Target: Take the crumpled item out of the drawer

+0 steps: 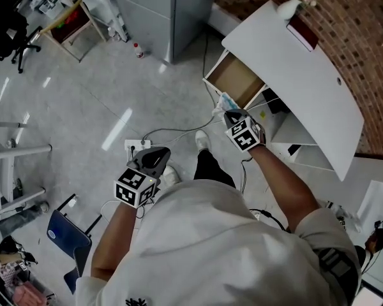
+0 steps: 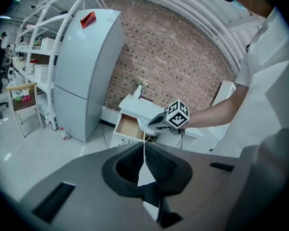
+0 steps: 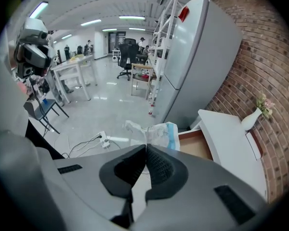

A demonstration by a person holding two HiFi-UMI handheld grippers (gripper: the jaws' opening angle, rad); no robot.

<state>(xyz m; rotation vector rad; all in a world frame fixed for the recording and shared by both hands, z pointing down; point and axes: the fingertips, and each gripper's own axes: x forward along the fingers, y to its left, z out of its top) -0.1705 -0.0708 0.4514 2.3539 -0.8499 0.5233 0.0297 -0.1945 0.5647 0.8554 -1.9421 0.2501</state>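
Observation:
The crumpled item [image 3: 156, 132], a white and pale-blue wad, hangs from my right gripper [image 3: 145, 146], whose jaws are shut on its lower edge. In the head view that right gripper [image 1: 227, 112] holds the crumpled item [image 1: 224, 101] just outside the front of the open drawer [image 1: 235, 81], whose bare brown bottom shows. From the left gripper view I see the crumpled item [image 2: 141, 124] in front of the drawer [image 2: 128, 128]. My left gripper [image 1: 156, 157] hangs lower left, well away from the drawer, its jaws shut and empty [image 2: 144, 146].
The drawer belongs to a white desk [image 1: 300, 75] against a brick wall, with a vase [image 1: 288, 7] on top. A grey fridge [image 2: 84, 71] stands to the drawer's left. A power strip [image 1: 138, 146] with cables lies on the floor by the person's feet. A blue chair [image 1: 67, 232] is at lower left.

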